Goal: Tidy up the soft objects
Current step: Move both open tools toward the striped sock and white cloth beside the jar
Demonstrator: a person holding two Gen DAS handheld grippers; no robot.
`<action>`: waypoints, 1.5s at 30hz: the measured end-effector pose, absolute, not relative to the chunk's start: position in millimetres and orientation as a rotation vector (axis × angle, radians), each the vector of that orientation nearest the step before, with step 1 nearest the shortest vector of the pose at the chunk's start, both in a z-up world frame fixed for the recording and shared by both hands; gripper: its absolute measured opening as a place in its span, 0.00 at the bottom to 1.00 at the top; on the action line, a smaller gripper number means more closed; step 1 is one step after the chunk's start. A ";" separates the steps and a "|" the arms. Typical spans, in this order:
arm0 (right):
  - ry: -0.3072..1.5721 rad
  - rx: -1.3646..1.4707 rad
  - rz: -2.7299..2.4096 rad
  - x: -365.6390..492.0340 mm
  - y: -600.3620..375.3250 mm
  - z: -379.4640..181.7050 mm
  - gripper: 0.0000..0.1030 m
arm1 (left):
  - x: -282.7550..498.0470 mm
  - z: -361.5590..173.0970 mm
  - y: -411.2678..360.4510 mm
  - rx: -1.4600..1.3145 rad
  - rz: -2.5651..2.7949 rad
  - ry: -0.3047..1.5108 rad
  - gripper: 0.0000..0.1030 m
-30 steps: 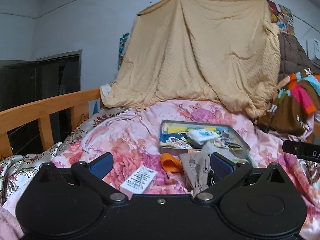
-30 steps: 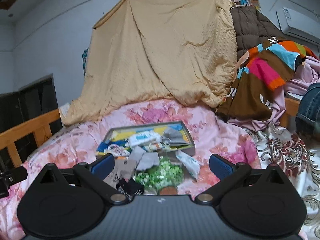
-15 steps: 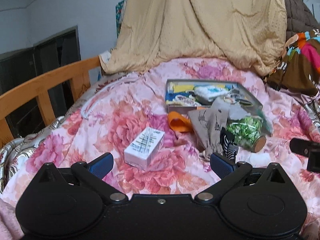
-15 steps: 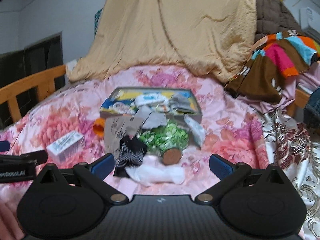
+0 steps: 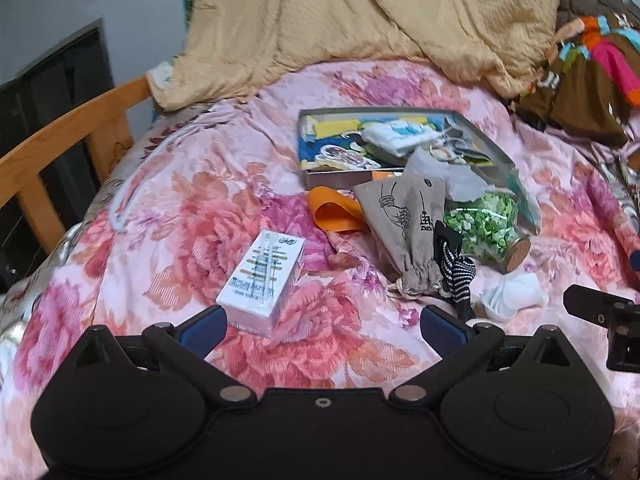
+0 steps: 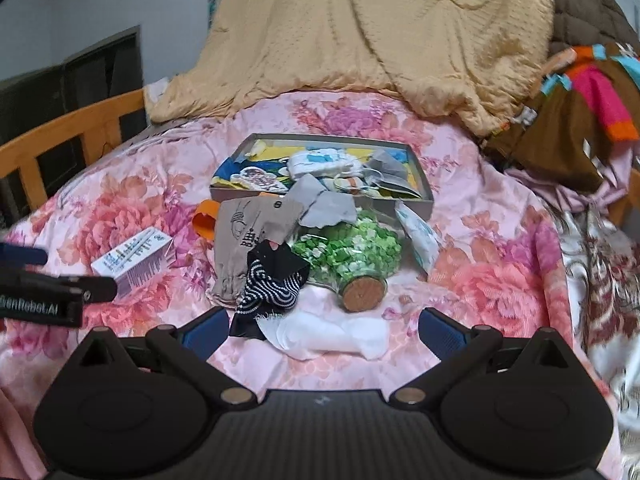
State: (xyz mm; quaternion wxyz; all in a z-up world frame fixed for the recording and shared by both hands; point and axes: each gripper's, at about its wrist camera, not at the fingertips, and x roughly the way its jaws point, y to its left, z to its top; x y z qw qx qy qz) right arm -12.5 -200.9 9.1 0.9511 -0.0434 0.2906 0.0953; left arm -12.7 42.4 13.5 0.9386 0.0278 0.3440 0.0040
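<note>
Soft objects: a loose heap on the floral bed cover (image 6: 500, 240), just in front of the shallow tray (image 6: 424, 196); the white cloth (image 6: 332, 334) lies nearest, at 12 o'clock from the right tool.
Heap: the striped black sock (image 6: 272, 280) overlaps the beige drawstring pouch (image 6: 248, 236); a grey cloth (image 6: 328, 210) drapes over the tray's near wall.
Hard neighbours: a corked jar of green pieces (image 6: 352, 256) lies on its side touching the white cloth; a white carton (image 5: 264, 276) sits apart at 10 o'clock from the heap.
Right tool (image 6: 324, 330): jaws spread wide, empty, low over the cover.
Left tool (image 5: 322, 330): jaws wide, empty, the carton's near end just inside its left finger.
Likely step: first pick, probably the white cloth.
Doing it well: come down over the cloth's middle, pinch a thick fold, lift straight.
Risk: the jar may roll if nudged; the sock's edge may snag and trail along.
Left tool's job: stay off the carton; it is not soft.
</note>
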 end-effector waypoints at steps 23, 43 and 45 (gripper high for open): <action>0.721 -0.526 0.427 55.7 -175.7 -43.8 0.99 | 66.2 -27.1 44.2 0.053 -0.263 0.671 0.99; 0.885 -0.404 0.474 109.5 -214.2 -65.4 0.71 | 91.9 -65.8 2.5 -0.096 -0.630 0.802 0.83; 0.888 -0.411 0.483 109.8 -211.3 -65.8 0.64 | 96.8 -67.0 6.9 -0.179 -0.636 0.823 0.79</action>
